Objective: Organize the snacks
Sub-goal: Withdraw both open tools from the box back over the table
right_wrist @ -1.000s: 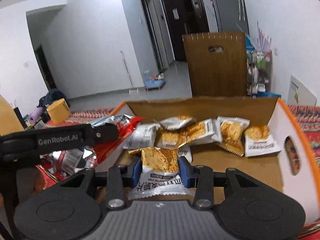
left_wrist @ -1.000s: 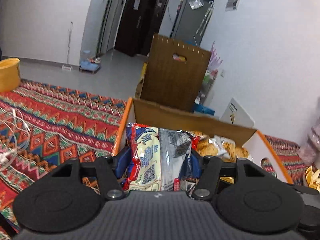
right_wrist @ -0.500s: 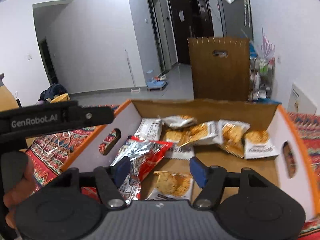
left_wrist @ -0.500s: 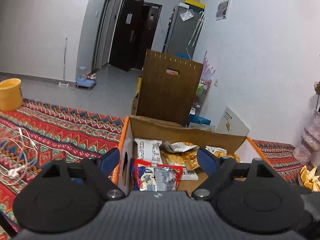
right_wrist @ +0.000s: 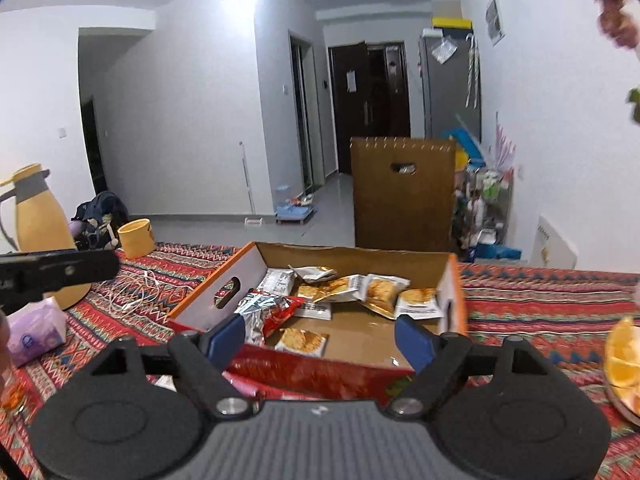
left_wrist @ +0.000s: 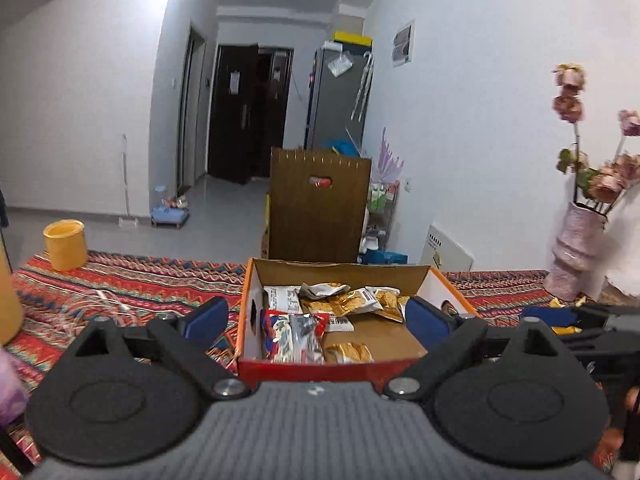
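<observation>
Now both grippers hang above the near edge of an open cardboard box [left_wrist: 436, 280] that sits on a red patterned cloth [left_wrist: 120, 280]. The left gripper [left_wrist: 316, 316] has its jaws opening wide, the blue pads [left_wrist: 206, 318] spread past the box's side walls, and it holds nothing; the snacks seen between the fingers lie below in the box. The right gripper [right_wrist: 320, 336] is likewise opening, pads well apart, gripping nothing. Inside the box, a red and silver snack bag [left_wrist: 294, 338] lies at the near left corner against the wall, with a small gold packet [left_wrist: 348, 352] just beside it on the bare floor. Further back a cluster of gold and white snack packets [right_wrist: 360, 286] crowds the far wall, some overlapping. On the cloth to the left lie a tangle of white cable [right_wrist: 132, 292], a yellow cup [right_wrist: 138, 236], a yellow thermos jug [right_wrist: 40, 232] and a purple tissue pack [right_wrist: 34, 334]. To the right stands a pink vase [left_wrist: 576, 252] of dried flowers.
</observation>
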Action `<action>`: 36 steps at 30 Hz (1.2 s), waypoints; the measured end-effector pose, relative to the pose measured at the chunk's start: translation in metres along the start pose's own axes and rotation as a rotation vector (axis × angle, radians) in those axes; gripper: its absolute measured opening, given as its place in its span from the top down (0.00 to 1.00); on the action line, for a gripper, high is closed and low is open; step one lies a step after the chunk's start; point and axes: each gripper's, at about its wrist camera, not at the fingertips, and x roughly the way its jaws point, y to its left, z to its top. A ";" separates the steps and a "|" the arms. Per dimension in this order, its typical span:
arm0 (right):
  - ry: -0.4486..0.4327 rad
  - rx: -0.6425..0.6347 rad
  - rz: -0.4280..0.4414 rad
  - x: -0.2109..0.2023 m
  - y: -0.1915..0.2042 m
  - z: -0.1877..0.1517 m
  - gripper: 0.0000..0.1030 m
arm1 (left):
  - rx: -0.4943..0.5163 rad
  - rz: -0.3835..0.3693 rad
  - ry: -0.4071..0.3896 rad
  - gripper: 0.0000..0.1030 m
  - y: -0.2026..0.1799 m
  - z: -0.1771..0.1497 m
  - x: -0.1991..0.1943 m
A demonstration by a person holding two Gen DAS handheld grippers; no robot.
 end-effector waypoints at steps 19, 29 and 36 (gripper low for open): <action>-0.034 -0.074 -0.036 -0.194 0.017 -0.125 0.11 | 0.003 -0.042 -0.024 0.03 -0.044 -0.108 -0.188; -0.009 -0.055 -0.090 -0.230 0.036 -0.207 0.11 | -0.030 -0.050 0.085 0.03 -0.044 -0.178 -0.215; 0.030 -0.031 -0.114 -0.243 0.040 -0.239 0.11 | -0.008 -0.077 0.149 0.03 -0.049 -0.204 -0.215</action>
